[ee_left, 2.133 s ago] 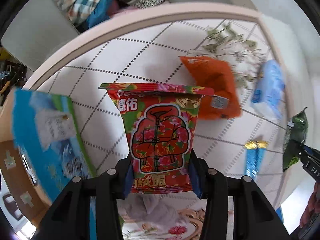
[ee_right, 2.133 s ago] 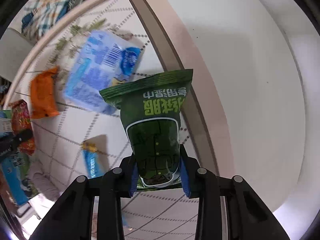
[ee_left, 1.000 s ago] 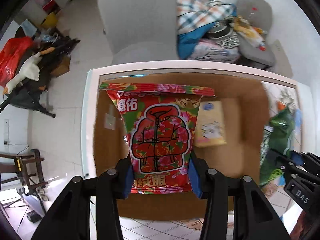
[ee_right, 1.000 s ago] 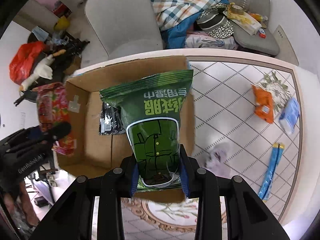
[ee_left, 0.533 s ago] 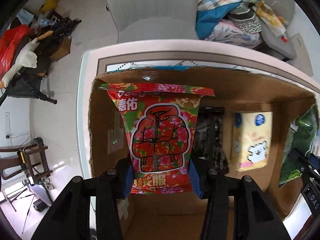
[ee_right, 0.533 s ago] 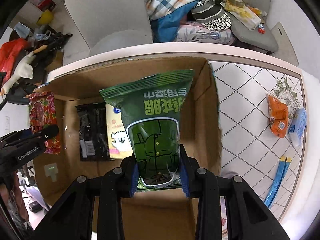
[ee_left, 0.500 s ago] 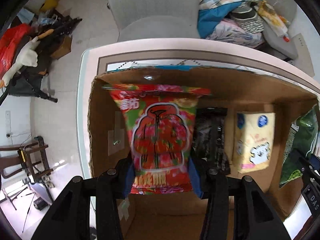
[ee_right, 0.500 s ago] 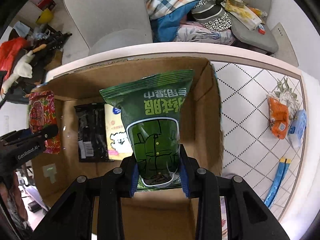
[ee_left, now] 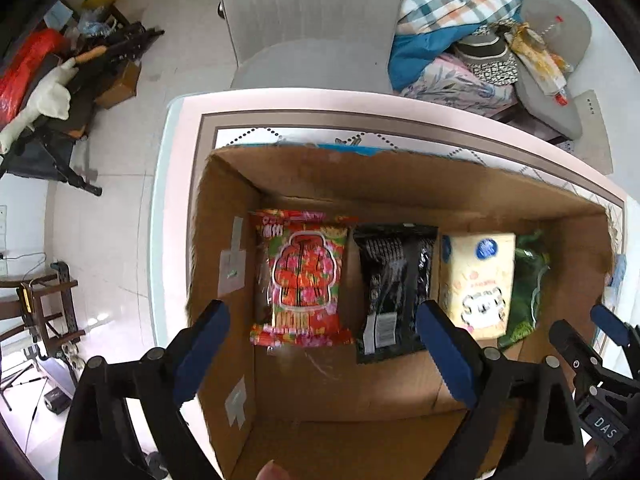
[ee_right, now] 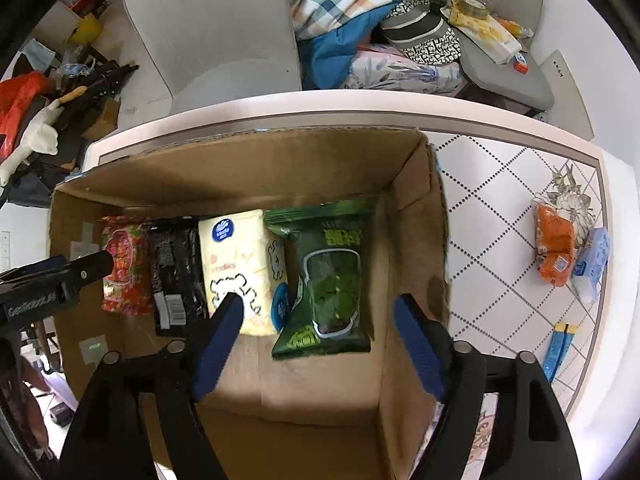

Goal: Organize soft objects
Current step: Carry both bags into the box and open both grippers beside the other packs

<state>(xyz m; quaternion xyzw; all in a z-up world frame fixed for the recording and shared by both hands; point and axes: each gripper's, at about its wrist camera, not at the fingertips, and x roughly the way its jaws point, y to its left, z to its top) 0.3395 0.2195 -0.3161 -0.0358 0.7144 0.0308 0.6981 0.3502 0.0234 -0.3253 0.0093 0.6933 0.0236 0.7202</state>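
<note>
A: Soft packs in the cardboard box?
B: Four, side by side: red floral pack, black pack, cream pack, green pack.
A: Grippers?
B: Left gripper and right gripper jaws opening, empty.

Bright, even daylight fills both my views. The brown cardboard box casts soft shadow across its own floor. Fisheye bending curves the white bench rim, and black vignette rings each frame. The green foil packet and red flowered packet look slightly smeared.
</note>
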